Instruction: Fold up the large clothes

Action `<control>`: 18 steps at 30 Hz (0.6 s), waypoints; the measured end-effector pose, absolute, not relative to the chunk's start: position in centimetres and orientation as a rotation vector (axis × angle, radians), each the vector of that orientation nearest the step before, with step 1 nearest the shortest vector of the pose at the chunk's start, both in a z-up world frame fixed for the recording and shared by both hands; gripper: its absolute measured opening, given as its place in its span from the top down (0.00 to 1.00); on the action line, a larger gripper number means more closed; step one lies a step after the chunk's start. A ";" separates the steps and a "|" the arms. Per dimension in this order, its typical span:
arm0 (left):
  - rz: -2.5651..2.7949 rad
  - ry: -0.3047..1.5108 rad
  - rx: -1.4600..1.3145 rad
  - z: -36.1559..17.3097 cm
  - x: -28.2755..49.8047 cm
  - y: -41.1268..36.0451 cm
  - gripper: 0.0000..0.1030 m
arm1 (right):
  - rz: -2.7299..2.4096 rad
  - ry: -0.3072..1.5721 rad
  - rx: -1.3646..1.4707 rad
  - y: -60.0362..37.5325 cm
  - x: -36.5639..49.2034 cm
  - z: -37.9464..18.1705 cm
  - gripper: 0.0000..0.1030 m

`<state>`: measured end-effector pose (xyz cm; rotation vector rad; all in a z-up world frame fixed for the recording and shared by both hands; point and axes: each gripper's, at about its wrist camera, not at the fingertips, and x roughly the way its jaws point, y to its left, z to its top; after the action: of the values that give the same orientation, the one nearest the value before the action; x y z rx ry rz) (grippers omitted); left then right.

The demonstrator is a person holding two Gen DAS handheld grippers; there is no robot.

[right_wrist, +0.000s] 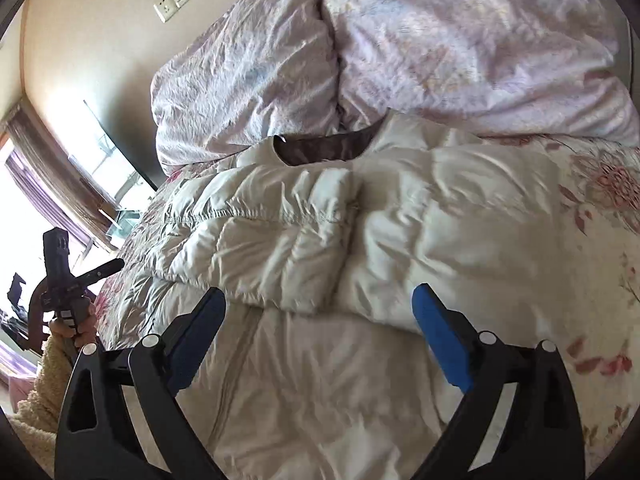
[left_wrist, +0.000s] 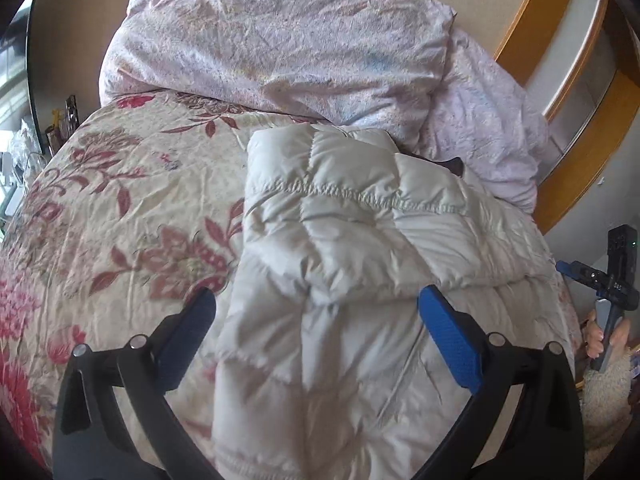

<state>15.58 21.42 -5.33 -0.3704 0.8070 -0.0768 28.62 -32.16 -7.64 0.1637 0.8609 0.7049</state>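
puffer jacket (left_wrist: 360, 248) on the bedspread (left_wrist: 132, 208), bunched duvet (left_wrist: 280, 40) behind it, headboard (left_wrist: 532, 40) at right

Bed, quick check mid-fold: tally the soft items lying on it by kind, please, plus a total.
White puffer jacket: 1
Lilac floral duvet, bunched behind the jacket: 1
Red-flowered bedspread underneath: 1
Total: 3

Left gripper (left_wrist: 316, 312) and right gripper (right_wrist: 318, 306): each had black curved arms, silver round screw heads and blue textured pads (left_wrist: 452, 344) lining the jaws. The person wore a cream fleecy sleeve (right_wrist: 40, 384).
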 end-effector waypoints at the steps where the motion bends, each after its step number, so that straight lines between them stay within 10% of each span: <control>1: -0.077 0.803 -0.369 -5.4 14.2 21.9 0.03 | 0.693 0.892 0.194 -34.6 28.0 -8.0 0.07; 18: -0.236 0.881 -0.568 -11.6 4.3 23.4 0.20 | 0.679 1.174 0.510 -48.3 21.4 -18.5 0.13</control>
<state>4.31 23.36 -11.60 -0.5681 0.8814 -0.2360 21.36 -48.34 -18.45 0.5102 1.1739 0.6793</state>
